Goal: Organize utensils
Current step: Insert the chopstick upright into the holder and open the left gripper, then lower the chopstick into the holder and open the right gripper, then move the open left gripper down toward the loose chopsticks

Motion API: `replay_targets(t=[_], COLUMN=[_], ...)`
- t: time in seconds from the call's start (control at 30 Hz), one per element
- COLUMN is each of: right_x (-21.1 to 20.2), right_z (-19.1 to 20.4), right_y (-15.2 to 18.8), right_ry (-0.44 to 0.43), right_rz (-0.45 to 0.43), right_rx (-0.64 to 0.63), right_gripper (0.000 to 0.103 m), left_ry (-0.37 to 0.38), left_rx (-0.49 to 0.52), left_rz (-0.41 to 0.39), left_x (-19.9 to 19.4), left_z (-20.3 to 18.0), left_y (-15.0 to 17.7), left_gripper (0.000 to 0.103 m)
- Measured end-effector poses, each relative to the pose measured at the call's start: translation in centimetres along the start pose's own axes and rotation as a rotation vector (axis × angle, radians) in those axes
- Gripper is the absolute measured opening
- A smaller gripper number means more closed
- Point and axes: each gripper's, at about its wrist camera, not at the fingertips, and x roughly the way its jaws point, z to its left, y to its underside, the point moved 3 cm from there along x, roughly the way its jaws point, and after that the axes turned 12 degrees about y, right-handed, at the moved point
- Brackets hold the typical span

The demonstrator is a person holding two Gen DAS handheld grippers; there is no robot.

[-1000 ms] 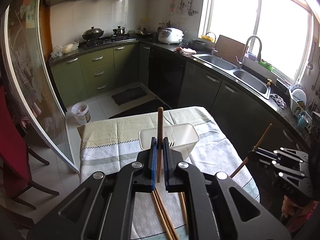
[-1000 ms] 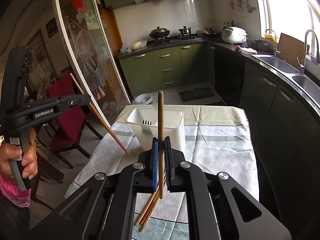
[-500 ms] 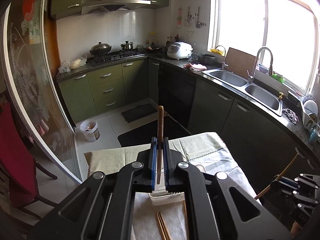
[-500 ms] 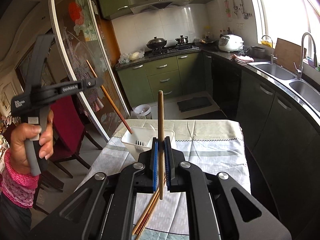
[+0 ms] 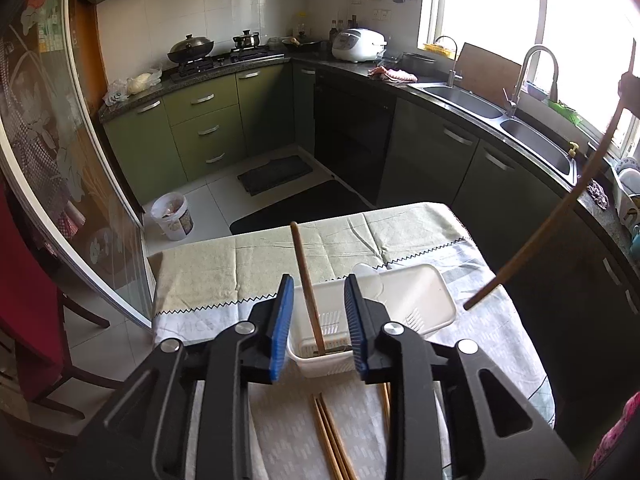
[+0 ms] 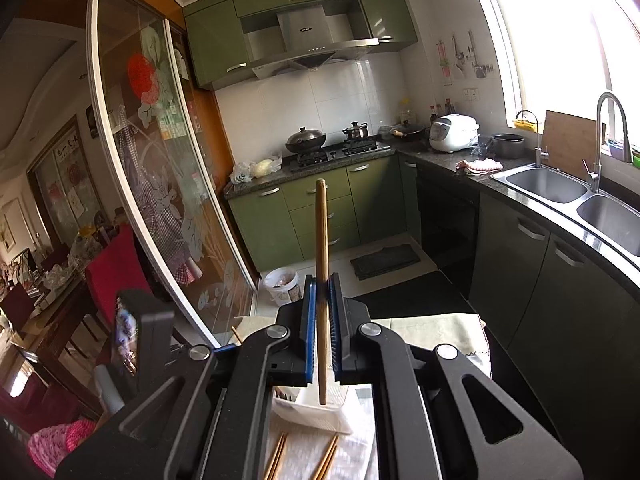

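In the left wrist view my left gripper hangs over the near end of the white utensil basket, and its jaws are opening. A wooden chopstick leans between the blue pads without touching either, its lower end inside the basket. My right gripper is shut on a second chopstick, held upright above the basket. That chopstick also shows at the right of the left wrist view. Several loose chopsticks lie on the cloth in front of the basket.
The table carries a pale green and white cloth. Behind it are green kitchen cabinets, a stove with pots and a double sink. A sliding glass door and red chairs stand at the left. A pink sleeve shows low left.
My left gripper came down over the basket and opened, letting go of its chopstick, which now stands in the basket. My right gripper rose with its chopstick still held.
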Motion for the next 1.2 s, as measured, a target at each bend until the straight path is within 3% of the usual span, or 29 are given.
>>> replay_targets(t=[0.23,0.4,0.6,0.73,0.8,0.87,0.97,1.2], right_x=[7.6,11.7,13.2,10.8,8.5,5.6,2.2,-0.4], right_z=[1.8,2.4,2.4,1.5,0.8,-0.5,-2.9,-8.7], right_y=[2.7,6.8,9.7,10.0,10.0,10.5,12.4,18.6], right_ry=[0.013,0.041,0.044,0.022,0.007,-0.001,0.008,0.038], right_rz=[0.082,0.168,0.225,0.204,0.177,0.151,0.14,0.22], right_rx=[-0.03,-0.068,-0.089,-0.078,-0.07,-0.06,-0.047,0.015], right_gripper=[0.007,0.007,0.012,0.012,0.018,0.024,0.024,0.024], left_ry=[-0.009,0.004,0.021,0.017,0.012,0.008,0.029,-0.015], left_rx=[0.04,0.033,0.019,0.008,-0.005,-0.031,-0.101,-0.141], left_rz=[-0.028,0.037,0.122,0.158,0.186,0.23,0.313,0.4], left_x=[-3.2,-3.0,-1.8,-0.7,0.4,1.9,4.8,8.9], left_z=[-0.3,0.0,0.1,0.3,0.7,1.2,2.2,3.1], left_y=[1.6,4.5,7.5,8.9,9.9,11.3,13.7,16.8], left_gripper=[0.04,0.041,0.041,0.041,0.041,0.041,0.041,0.035])
